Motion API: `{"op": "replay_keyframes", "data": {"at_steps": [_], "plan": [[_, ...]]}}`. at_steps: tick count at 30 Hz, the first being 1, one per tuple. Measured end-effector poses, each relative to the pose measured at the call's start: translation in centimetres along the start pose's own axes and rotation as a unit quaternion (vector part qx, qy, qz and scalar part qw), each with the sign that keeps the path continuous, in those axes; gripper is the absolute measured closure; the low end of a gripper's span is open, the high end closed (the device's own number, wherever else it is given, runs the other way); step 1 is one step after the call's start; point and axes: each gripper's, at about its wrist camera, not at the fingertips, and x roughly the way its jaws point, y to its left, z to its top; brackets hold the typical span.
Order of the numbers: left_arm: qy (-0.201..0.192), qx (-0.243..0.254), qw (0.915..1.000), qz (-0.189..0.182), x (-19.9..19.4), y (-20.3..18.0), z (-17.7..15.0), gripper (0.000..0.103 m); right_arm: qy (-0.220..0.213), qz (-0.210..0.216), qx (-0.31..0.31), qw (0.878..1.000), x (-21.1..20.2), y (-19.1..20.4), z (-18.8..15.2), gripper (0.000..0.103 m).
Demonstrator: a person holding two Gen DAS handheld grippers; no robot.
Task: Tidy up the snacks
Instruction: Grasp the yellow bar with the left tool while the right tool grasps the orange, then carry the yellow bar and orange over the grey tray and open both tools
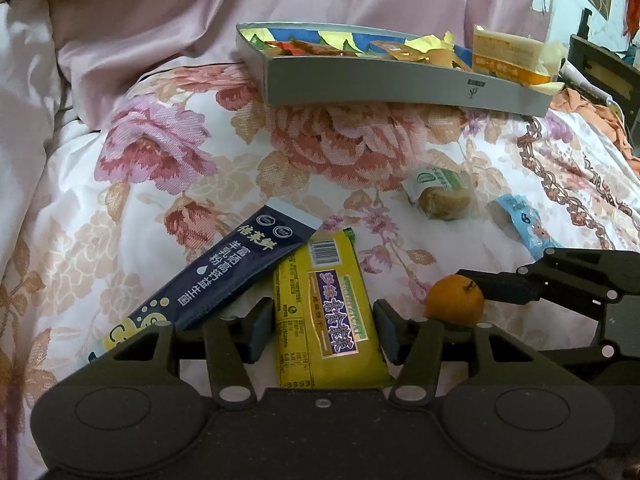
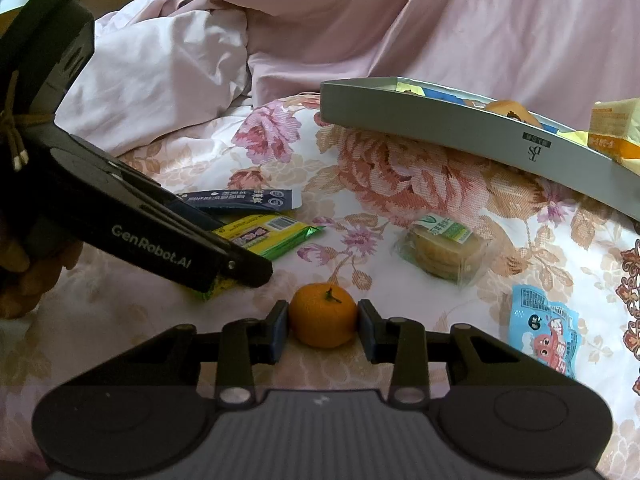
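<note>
Okay, my left gripper [image 1: 324, 330] clamps the one yellow biscuit pack [image 1: 326, 312]; only the right camera shows my right gripper [image 2: 323, 330] squeezing the lone mandarin [image 2: 322, 315], tray [image 2: 440, 124] at two o'clock.

A yellow biscuit packet [image 1: 326, 312] with a barcode and purple label lies flat on the floral bed cover [image 1: 168, 184], its far end overlapping a dark blue sachet [image 1: 224, 276] that lies slantwise beside it. A small orange mandarin [image 2: 322, 316] with a green stem sits just beside the packet. Farther on lie a clear-wrapped stack of round biscuits [image 2: 442, 248] and a light blue cartoon pouch [image 2: 548, 328]. A grey shallow box [image 1: 400, 84] near the bed's far side holds assorted wrapped snacks.
</note>
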Motion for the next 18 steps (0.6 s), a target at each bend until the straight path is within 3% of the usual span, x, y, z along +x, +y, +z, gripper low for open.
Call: {"op": "replay_keyframes", "data": {"at_steps": [4, 18], "plan": [[-0.002, 0.0, 1.0, 0.004, -0.2, -0.2, -0.1, 0.052, 0.0, 0.0, 0.001, 1.0, -0.1, 0.0, -0.1, 0.063], [-0.016, -0.017, 0.9996, 0.014, -3.4, -2.0, -0.6, 0.053, -0.025, -0.046, -0.003, 0.999, -2.2, 0.1, 0.7, 0.063]]}}
